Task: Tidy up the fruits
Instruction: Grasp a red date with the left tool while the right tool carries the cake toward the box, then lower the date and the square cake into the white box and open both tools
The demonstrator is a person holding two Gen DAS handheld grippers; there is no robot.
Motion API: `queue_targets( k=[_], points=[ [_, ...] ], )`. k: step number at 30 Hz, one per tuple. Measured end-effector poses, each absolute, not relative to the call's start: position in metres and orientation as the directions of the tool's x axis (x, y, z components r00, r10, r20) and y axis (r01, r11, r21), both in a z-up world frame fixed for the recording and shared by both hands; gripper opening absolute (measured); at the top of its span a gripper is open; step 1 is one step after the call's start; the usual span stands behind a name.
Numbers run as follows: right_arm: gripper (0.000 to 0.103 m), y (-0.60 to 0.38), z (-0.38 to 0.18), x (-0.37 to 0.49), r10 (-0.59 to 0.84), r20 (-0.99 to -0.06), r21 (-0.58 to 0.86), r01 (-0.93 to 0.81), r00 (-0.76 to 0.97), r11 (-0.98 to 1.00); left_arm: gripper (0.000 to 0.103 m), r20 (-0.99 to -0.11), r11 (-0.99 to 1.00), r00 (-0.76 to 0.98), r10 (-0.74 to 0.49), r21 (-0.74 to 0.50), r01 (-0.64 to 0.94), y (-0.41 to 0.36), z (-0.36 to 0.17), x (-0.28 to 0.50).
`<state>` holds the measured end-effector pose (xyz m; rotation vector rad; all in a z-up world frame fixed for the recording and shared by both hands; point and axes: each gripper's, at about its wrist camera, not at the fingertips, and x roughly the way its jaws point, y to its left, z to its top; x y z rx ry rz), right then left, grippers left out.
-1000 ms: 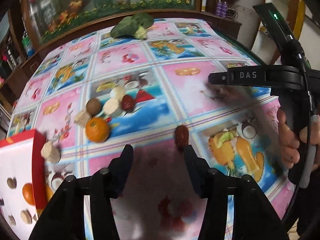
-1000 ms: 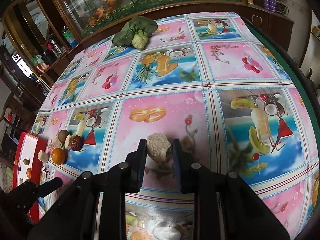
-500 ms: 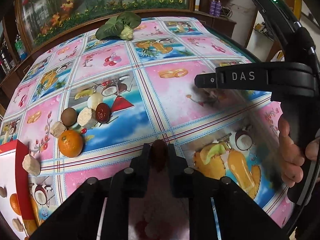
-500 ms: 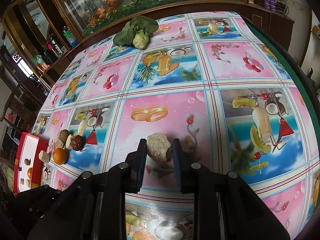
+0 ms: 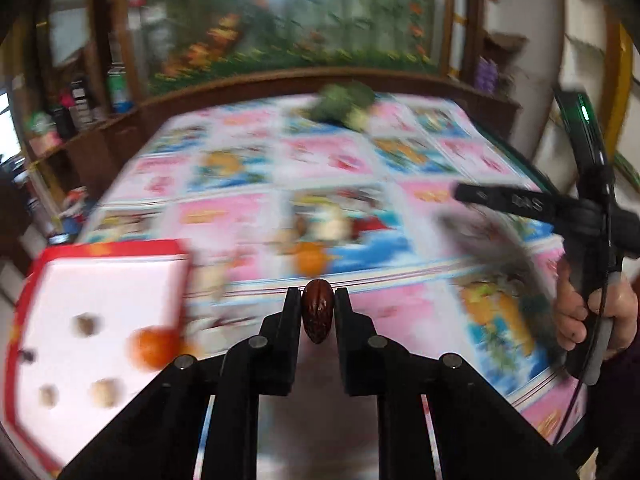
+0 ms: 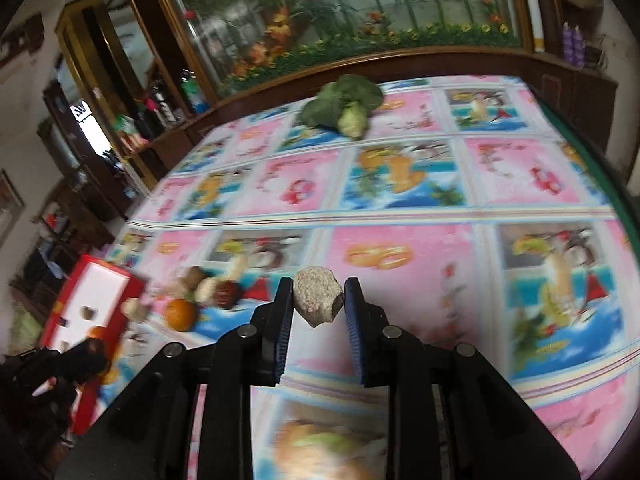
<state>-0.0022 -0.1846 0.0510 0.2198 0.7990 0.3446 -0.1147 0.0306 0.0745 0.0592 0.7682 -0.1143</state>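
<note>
My left gripper point(image 5: 317, 300) is shut on a dark red date point(image 5: 317, 315), held above the table's near edge. Left of it lies a red-rimmed white box point(image 5: 100, 304) with an orange point(image 5: 154, 348) and several small pieces inside. In the right wrist view my right gripper point(image 6: 319, 298) is shut on a beige, rough lump point(image 6: 318, 300), lifted above the tablecloth. A loose pile of an orange point(image 6: 181, 314), a red date point(image 6: 226, 294) and pale pieces lies left of it, beside the red box point(image 6: 94, 300).
A green leafy vegetable point(image 6: 344, 104) lies at the table's far side. The patterned pink and blue tablecloth point(image 6: 420, 208) covers the table. A person's hand point(image 5: 580, 312) holds the right gripper's handle at the right of the left wrist view. Wooden cabinets surround the table.
My left gripper closed on the red date and lifted it, swinging left toward the red box. My right gripper rose off the cloth with the beige lump held.
</note>
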Motion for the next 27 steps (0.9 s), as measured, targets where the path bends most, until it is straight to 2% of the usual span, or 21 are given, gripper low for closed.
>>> queue_targets(
  k=[6, 11, 19, 27],
  points=[
    [0.028, -0.11, 0.057, -0.023, 0.529, -0.611, 0.382, -0.366, 0.589, 0.849, 0.015, -0.67, 0.993, 0.736, 0.098, 0.02, -0.114, 0.135, 0.087, -0.145],
    [0.028, -0.024, 0.062, -0.043, 0.661, -0.565, 0.419, -0.519, 0.494, 0.745, 0.015, -0.672, 0.973, 0.714, 0.193, 0.04, -0.225, 0.19, 0.079, -0.168],
    [0.028, 0.092, 0.054, -0.074, 0.75, -0.584, 0.439, -0.657, 0.31, 0.613, 0.015, -0.69, 0.947, 0.679, 0.25, 0.027, -0.321, 0.24, 0.061, -0.18],
    [0.028, 0.142, 0.04, -0.127, 0.729, -0.655, 0.328, -0.794, 0.198, 0.511, 0.015, -0.709, 0.958, 0.673, 0.21, 0.011, -0.288, 0.25, 0.048, -0.188]
  ],
)
